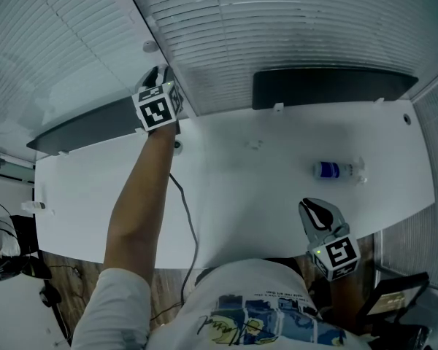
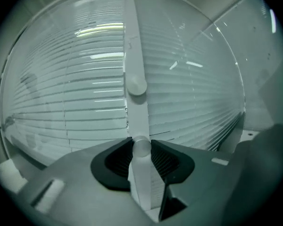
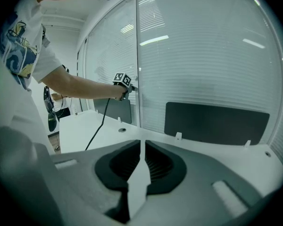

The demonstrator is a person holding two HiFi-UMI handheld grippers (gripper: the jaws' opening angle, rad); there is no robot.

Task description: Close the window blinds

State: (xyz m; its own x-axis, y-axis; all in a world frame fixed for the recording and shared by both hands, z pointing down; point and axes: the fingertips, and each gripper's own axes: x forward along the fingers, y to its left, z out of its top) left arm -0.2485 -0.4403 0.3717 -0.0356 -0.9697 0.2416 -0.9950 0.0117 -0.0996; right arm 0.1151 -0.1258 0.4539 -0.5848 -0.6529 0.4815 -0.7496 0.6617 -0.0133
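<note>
The left tool (image 1: 160, 73) reaches out at the far edge of the white rectangular tabletop (image 1: 241, 188), up against the white horizontal-slat window blinds (image 1: 314, 28). In the left gripper view its jaws are clamped on a white cylindrical blind wand (image 2: 142, 173), whose rounded end sits right between the dark ribbed pads (image 2: 115, 159). Just beyond the wand stands the pale vertical window post (image 2: 131, 41), which carries a small round white knob (image 2: 137, 86). The blinds (image 2: 75, 93) fill the panes on both sides of the post.

The right tool (image 1: 317, 210) hangs low at the near edge of the tabletop, close to the person's torso and well apart from the blinds. The right gripper view shows its jaws together with nothing between them (image 3: 141, 145).

Two dark flat panels stand along the back of the tabletop, one on each side of the post (image 1: 328, 86) (image 1: 87, 126). A small blue-and-white bottle (image 1: 337, 170) lies on its side towards the right of the tabletop. A thin black cable (image 1: 186, 217) runs from the left tool back across the tabletop towards the person.
</note>
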